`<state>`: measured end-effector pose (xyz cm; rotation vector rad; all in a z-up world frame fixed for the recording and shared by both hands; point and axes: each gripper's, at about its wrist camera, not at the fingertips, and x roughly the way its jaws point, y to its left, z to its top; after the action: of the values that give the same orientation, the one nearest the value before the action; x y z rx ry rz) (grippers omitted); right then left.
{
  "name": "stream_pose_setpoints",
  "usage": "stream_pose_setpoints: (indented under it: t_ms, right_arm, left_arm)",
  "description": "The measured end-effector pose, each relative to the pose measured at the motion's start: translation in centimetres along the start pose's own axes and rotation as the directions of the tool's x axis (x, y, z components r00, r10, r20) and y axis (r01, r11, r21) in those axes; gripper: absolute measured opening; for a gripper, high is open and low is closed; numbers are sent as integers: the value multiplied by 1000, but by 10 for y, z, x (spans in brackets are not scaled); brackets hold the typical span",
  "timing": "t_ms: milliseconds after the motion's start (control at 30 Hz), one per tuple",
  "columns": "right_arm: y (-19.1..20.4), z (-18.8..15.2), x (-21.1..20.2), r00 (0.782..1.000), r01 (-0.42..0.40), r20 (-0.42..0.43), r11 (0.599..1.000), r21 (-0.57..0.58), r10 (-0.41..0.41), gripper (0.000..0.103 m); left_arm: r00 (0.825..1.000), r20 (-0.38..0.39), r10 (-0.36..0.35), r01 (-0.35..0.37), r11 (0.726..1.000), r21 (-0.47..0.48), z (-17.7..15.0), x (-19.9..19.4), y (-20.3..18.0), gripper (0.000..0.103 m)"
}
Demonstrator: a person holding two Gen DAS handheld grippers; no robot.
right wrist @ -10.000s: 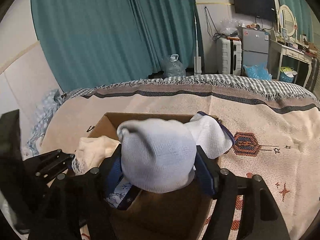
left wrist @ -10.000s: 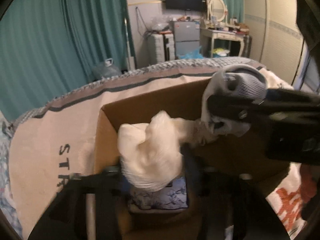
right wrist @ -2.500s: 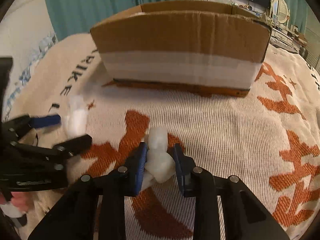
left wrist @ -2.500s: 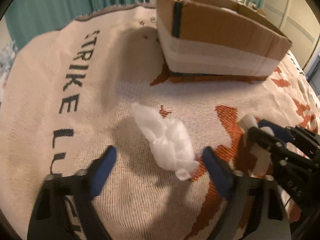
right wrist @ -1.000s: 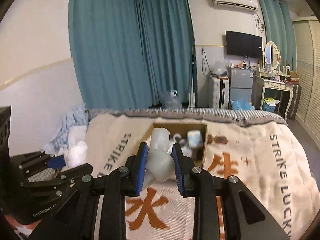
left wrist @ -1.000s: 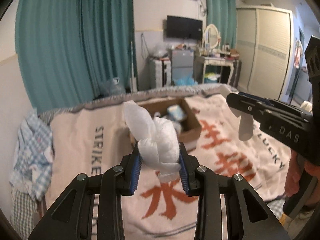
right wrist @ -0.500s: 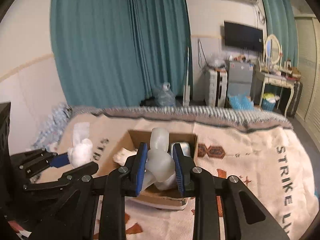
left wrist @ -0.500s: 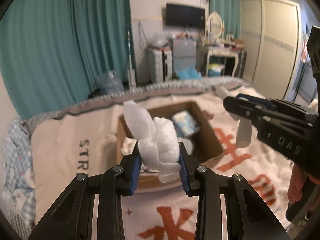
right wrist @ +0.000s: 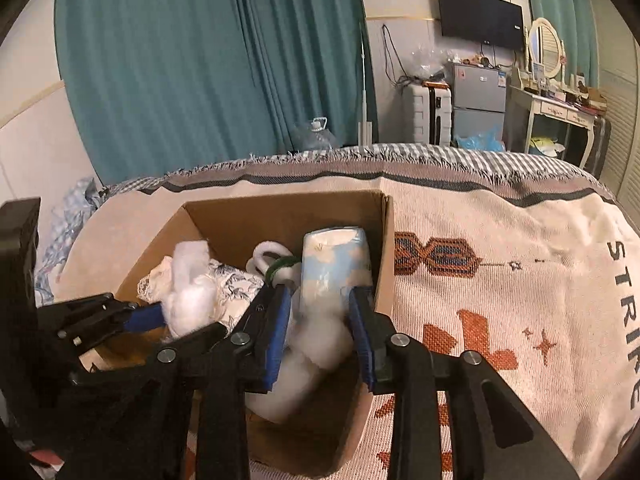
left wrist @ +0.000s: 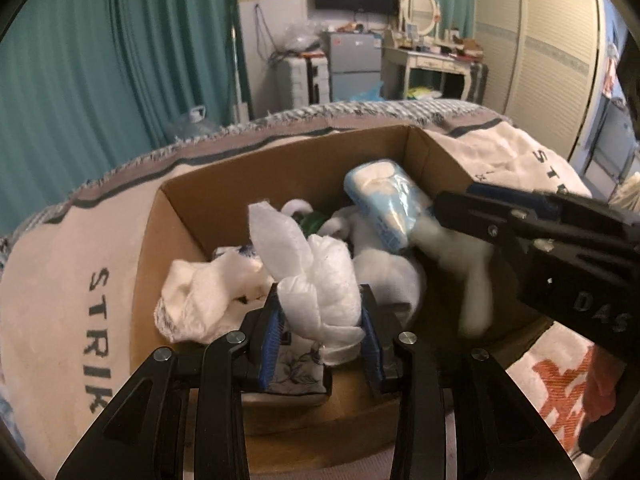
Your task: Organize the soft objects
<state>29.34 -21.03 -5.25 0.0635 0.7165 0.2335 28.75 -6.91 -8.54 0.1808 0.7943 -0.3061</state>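
An open cardboard box (left wrist: 280,176) (right wrist: 280,216) stands on the blanket-covered bed and holds several soft items: a blue-and-white tissue pack (left wrist: 386,200) (right wrist: 334,260), white cloths and a floral fabric (right wrist: 232,280). My left gripper (left wrist: 320,332) is shut on a white cotton wad (left wrist: 316,280) over the box's near left part; it also shows in the right wrist view (right wrist: 188,292). My right gripper (right wrist: 318,332) hangs over the box's right side with jaws spread; a white fluffy wad (right wrist: 320,340) (left wrist: 472,280) lies loose between them, blurred.
The beige blanket (right wrist: 500,280) with orange patterns and "STRIKE" lettering covers the bed around the box. Teal curtains (right wrist: 200,60), a water jug, small fridge, dressing table and wardrobe stand beyond the bed's far edge.
Both grippers have come down close over the box. The right gripper's jaws have opened and its white wad is dropping from them. The left gripper still clamps its wad.
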Motion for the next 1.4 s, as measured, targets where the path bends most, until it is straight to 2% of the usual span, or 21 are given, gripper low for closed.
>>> stream_pose_setpoints:
  t_ms: [33,67,100,167,300,400,500,567,600,633,667,700,767,833,900,967,1067,1133,1200,1267,1400]
  right_arm:
    - [1,2,-1,1000,-12,8,1000,3,12,47]
    - [4,3,-4,1000,-14,18,1000,5,14,50]
    - [6,5,-9,1000,-10,28,1000,5,10,51]
    - [9,9,-19,999,-5,43,1000,3,5,51]
    - [16,24,-55,997,-3,82,1000,-2,3,51]
    - [26,40,-99,992,2,125,1000,-11,-1,51]
    - [39,55,-157,981,3,196,1000,-31,4,51]
    - [51,62,-200,969,12,246,999,-48,0,51]
    - [55,64,-215,966,17,260,998,-53,-2,51]
    - [60,67,-233,961,23,278,998,-58,-6,51]
    - [65,68,-253,953,28,302,998,-65,-7,51]
    - [70,68,-272,946,33,323,997,-72,-8,51]
    - [77,68,-310,932,53,362,995,-81,-20,55]
    - [84,65,-337,922,68,385,994,-85,-30,67]
    - [92,57,-365,911,83,409,993,-79,-44,86]
    - [97,48,-382,896,106,438,992,-62,-68,94]
    - [101,34,-396,886,103,458,993,-49,-69,101]
    - [102,23,-402,881,72,472,996,-54,-38,103]
    - [103,9,-404,867,50,498,997,-63,-12,103]
    - [100,-3,-399,863,60,504,996,-63,-20,103]
    - [83,-29,-365,876,53,482,998,-27,-34,103]
  left_arm:
    - [1000,-7,6,-6,1000,-1,0,0,-1,40]
    - [1000,-14,9,-9,1000,-4,1,1,0,49]
    - [1000,-16,11,-11,1000,-11,2,0,1,53]
    - [999,-9,43,-44,999,-27,4,-9,3,69]
    - [994,36,106,-105,994,-29,14,-52,4,70]
    - [987,103,121,-118,992,-34,28,-110,3,70]
    - [972,181,153,-149,988,-35,39,-166,0,70]
    - [954,246,171,-166,985,-40,45,-210,-3,72]
    - [944,277,178,-173,984,-45,47,-232,-4,76]
    - [929,316,190,-182,982,-56,47,-257,-6,85]
    - [915,352,198,-187,980,-66,46,-277,-7,89]
    - [893,401,204,-188,979,-80,43,-304,-9,89]
    - [871,449,201,-182,980,-87,39,-337,-14,89]
    - [841,500,204,-182,979,-92,30,-372,-17,89]
    - [812,545,208,-179,978,-106,20,-398,-19,90]
    - [789,580,201,-147,979,-140,6,-420,-18,96]
    - [771,606,194,-116,979,-166,-11,-436,-16,97]
    - [752,620,221,-122,972,-199,-25,-438,-14,97]
    - [745,617,252,-140,964,-225,-37,-429,-11,97]
    - [747,599,289,-162,953,-258,-48,-413,-9,97]
    - [775,557,300,-181,949,-259,-69,-369,-10,97]
